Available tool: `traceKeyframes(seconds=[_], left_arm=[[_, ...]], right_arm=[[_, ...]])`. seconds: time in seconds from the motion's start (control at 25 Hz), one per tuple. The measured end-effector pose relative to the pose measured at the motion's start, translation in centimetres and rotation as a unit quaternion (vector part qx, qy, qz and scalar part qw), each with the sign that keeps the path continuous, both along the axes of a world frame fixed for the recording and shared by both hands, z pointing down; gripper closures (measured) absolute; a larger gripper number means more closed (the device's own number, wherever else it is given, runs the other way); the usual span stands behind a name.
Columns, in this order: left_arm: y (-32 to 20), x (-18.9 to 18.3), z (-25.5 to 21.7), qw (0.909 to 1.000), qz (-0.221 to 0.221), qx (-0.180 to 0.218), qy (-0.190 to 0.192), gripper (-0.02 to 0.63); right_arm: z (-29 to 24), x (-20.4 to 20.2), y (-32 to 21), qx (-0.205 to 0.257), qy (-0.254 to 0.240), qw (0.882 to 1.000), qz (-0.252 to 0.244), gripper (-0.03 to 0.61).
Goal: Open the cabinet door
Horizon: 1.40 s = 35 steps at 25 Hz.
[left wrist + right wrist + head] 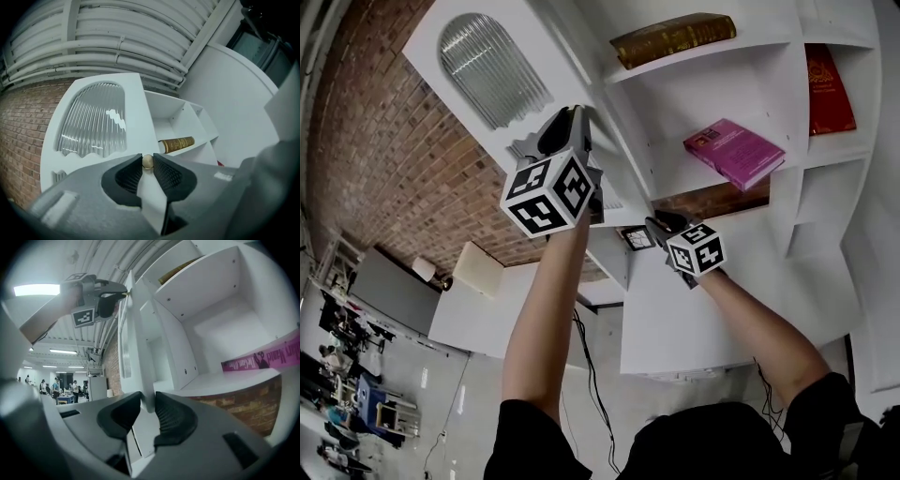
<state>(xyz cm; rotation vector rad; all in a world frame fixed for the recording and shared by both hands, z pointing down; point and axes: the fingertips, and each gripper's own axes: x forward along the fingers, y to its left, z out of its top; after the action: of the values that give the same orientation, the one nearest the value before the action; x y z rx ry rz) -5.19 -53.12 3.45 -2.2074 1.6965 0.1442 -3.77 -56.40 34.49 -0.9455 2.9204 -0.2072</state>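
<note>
The white cabinet has its cabinet door swung wide to its left, exposing shelves that hold a pink book and a brown book. The right tool is clamped narrowly on the door's free edge. Further up that edge, the left tool is closed on the small brass knob.
</note>
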Motion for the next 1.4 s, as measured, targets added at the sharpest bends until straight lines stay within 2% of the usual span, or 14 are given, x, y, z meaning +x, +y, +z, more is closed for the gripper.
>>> traceKeyframes(seconds=[0.28, 0.52, 0.76, 0.88, 1.12, 1.4], left_arm=[[2.5, -0.7, 0.3, 0.9994, 0.034, -0.001, 0.008, 0.531], [4.7, -1.2, 0.2, 0.9977, 0.065, 0.015, 0.006, 0.531], [7.1, -2.1, 0.3, 0.9949, 0.1, 0.016, 0.005, 0.532], [8.1, -2.8, 0.1, 0.9932, 0.115, 0.008, 0.017, 0.532], [10.3, -4.1, 0.1, 0.9912, 0.131, 0.009, 0.013, 0.532], [12.6, -5.7, 0.2, 0.9875, 0.155, 0.007, 0.027, 0.532]], right_arm=[[0.3, -0.5, 2.6, -0.002, 0.017, 0.999, 0.027, 0.485], [0.3, -0.8, 5.0, -0.007, 0.026, 0.999, 0.045, 0.488], [0.3, -1.4, 7.5, -0.03, 0.016, 0.996, 0.078, 0.488], [0.2, -2.1, 8.8, -0.03, 0.023, 0.996, 0.087, 0.489], [0.1, -3.1, 11.3, -0.032, 0.018, 0.993, 0.108, 0.492], [0.3, -4.5, 13.8, -0.039, 0.026, 0.991, 0.123, 0.495]])
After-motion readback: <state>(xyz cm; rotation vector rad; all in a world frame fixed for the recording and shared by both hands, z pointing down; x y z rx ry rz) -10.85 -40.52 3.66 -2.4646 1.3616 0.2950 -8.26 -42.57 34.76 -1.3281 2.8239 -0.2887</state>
